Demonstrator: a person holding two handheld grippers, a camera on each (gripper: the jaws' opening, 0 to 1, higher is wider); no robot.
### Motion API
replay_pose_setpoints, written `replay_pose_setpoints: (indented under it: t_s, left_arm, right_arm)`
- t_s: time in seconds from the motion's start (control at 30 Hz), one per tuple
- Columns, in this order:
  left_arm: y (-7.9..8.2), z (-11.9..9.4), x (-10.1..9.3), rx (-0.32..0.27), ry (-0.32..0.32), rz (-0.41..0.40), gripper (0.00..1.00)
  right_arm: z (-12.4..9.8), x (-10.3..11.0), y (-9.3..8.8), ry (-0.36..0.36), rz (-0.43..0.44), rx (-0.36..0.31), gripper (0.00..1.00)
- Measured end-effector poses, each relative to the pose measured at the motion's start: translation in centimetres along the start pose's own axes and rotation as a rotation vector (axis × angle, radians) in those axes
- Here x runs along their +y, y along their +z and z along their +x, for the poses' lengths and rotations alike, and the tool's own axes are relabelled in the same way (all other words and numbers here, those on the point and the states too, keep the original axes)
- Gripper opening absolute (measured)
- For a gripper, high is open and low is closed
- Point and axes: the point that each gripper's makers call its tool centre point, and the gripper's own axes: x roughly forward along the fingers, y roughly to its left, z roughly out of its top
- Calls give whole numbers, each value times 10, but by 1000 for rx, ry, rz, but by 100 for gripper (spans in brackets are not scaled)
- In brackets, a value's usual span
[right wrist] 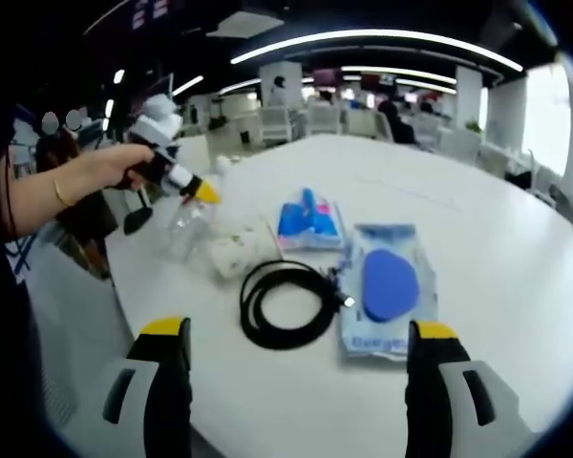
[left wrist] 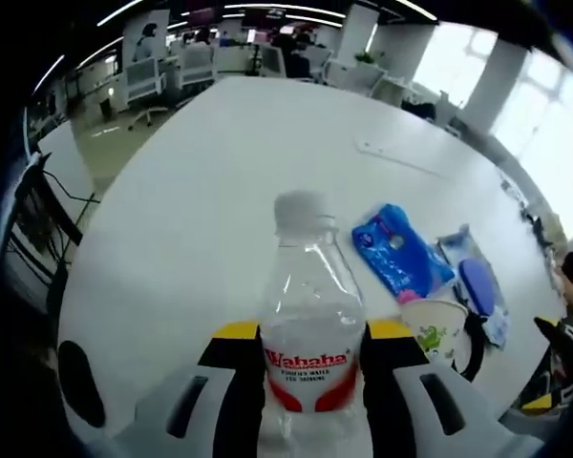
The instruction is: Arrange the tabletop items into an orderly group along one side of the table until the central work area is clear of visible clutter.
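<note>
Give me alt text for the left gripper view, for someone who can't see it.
The left tool is shut on a clear Wahaha water bottle with a white cap, held upright over a white table. To its right lie a blue packet, a paper cup and a clear pouch holding something blue.

My left gripper (left wrist: 310,358) clamps an upright clear Wahaha water bottle (left wrist: 310,329) with a white cap, its red label between my jaws. Beside it on the white table (left wrist: 220,191) sit a paper cup (left wrist: 437,324), a blue snack packet (left wrist: 393,250) and a clear bag holding a blue oval pad (right wrist: 390,284). A coiled black cable (right wrist: 286,303) lies just left of that bag, touching its edge.
</note>
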Motion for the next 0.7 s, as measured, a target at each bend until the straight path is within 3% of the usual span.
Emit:
replay_pose_setpoints:
  t_s: [0.6, 0.7]
  left_arm:
    - [-11, -36, 0, -198, 11, 11, 37]
    - [-6, -41, 1, -265, 6, 34, 36]
  right_arm:
    - [-8, 19, 1, 41, -18, -19, 91]
    - [-9, 22, 1, 45, -20, -18, 91]
